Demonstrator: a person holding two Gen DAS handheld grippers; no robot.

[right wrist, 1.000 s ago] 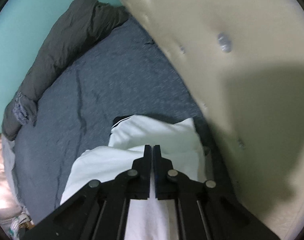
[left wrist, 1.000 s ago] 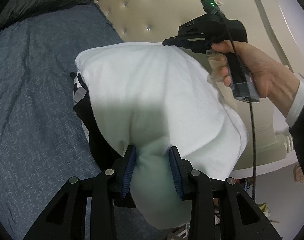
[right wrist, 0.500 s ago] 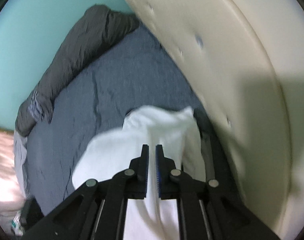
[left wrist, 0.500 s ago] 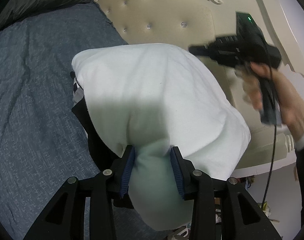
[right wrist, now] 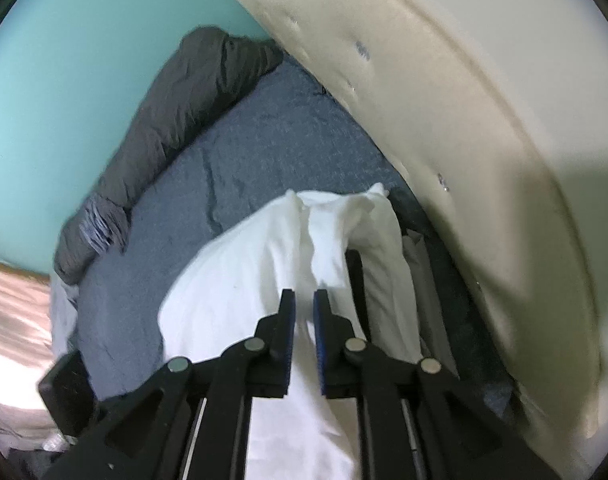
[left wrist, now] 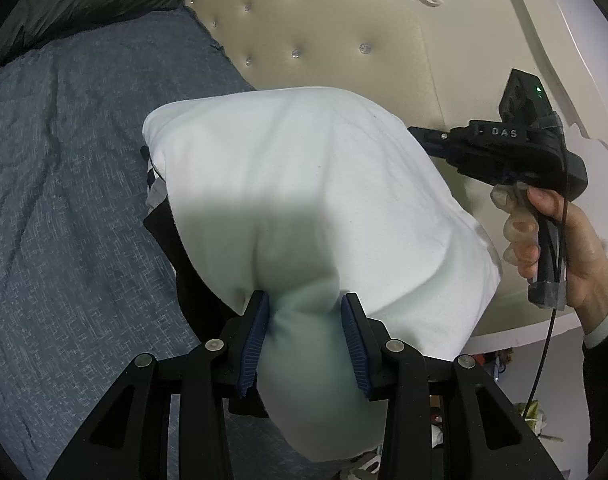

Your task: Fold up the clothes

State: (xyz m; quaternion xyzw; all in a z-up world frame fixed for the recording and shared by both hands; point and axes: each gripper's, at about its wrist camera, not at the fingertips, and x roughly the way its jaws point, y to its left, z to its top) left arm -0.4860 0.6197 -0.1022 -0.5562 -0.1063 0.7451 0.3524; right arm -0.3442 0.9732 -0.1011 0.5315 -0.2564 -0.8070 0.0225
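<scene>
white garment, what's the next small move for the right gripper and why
Probably bring the right gripper, whose jaws are opening with nothing pinched, back onto the white garment's free edge. The left gripper alone grips the bunched cloth, which hangs above the blue bedspread.

Soft matt white cloth garment (left wrist: 304, 184); tufted glossy cream headboard (left wrist: 324, 40).

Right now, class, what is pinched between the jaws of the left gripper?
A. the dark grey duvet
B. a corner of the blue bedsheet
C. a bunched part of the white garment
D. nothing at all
C: in the left wrist view the left gripper has its blue pads pressed into a gathered bulge of the white garment, which is held up above the blue bedsheet.
</scene>
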